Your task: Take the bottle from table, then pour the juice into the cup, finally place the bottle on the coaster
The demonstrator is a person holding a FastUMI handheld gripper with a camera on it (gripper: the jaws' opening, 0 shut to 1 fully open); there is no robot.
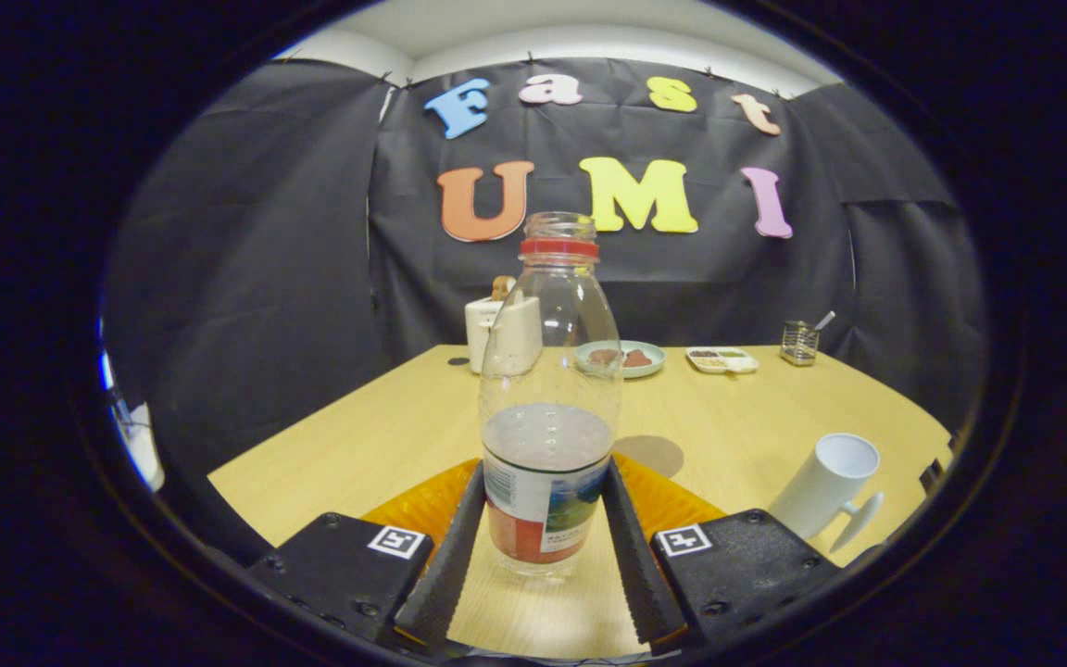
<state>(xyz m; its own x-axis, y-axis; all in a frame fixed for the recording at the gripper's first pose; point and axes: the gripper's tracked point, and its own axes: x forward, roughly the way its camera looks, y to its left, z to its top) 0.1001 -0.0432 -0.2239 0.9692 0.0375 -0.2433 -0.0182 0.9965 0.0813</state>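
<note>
- The gripper (542, 547) is seen low over the wooden table (330, 445); its two fingers (448, 556) are pressed against the opposite sides of the bottle (547, 408), at the height of the label; the bottle is thus pinched between them.
- The bottle is held upright, uncapped, with a red ring below its mouth; a small amount of juice is contained in it, level with the top of the label.
- An orange coaster (422, 508) is seen under and behind the fingers, partly hidden by them; whether the bottle's base rests on it or on the bare table cannot be told.
- The white cup (827, 484) is located to the right of the fingers, well apart from the bottle; it is seen tilted, its opening turned upward and its handle toward the gripper.
- At the far edge of the table, beyond the bottle, a white box (483, 332), a pale plate (621, 358), a small tray (722, 359) and a wire holder (799, 343) are set in a row.
</note>
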